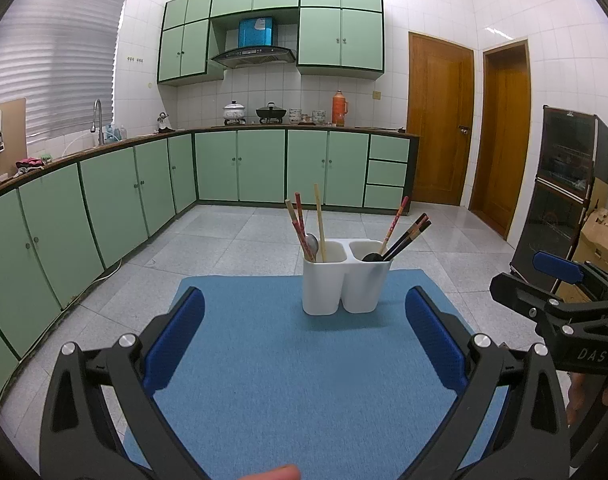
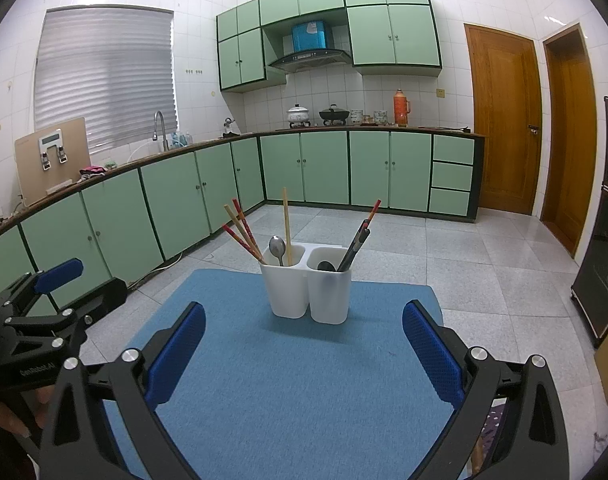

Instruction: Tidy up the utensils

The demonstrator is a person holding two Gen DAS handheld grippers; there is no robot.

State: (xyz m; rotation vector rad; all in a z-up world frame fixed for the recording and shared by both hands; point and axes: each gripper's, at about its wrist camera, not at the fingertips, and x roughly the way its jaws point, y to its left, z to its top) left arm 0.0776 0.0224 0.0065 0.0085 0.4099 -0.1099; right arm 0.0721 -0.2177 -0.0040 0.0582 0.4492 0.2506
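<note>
Both grippers wide open, holding nothing: left gripper (image 1: 304, 336), right gripper (image 2: 304, 344). White holder (image 2: 307, 292) standing upright on the blue table (image 2: 264, 380), ahead of both. Chopsticks (image 2: 244, 232) and spoon (image 2: 277, 249) in its left cup, dark chopsticks (image 2: 357, 246) in the right. Probably light, thin, hard and slippy. Best pinched high up on the stick ends.
</note>
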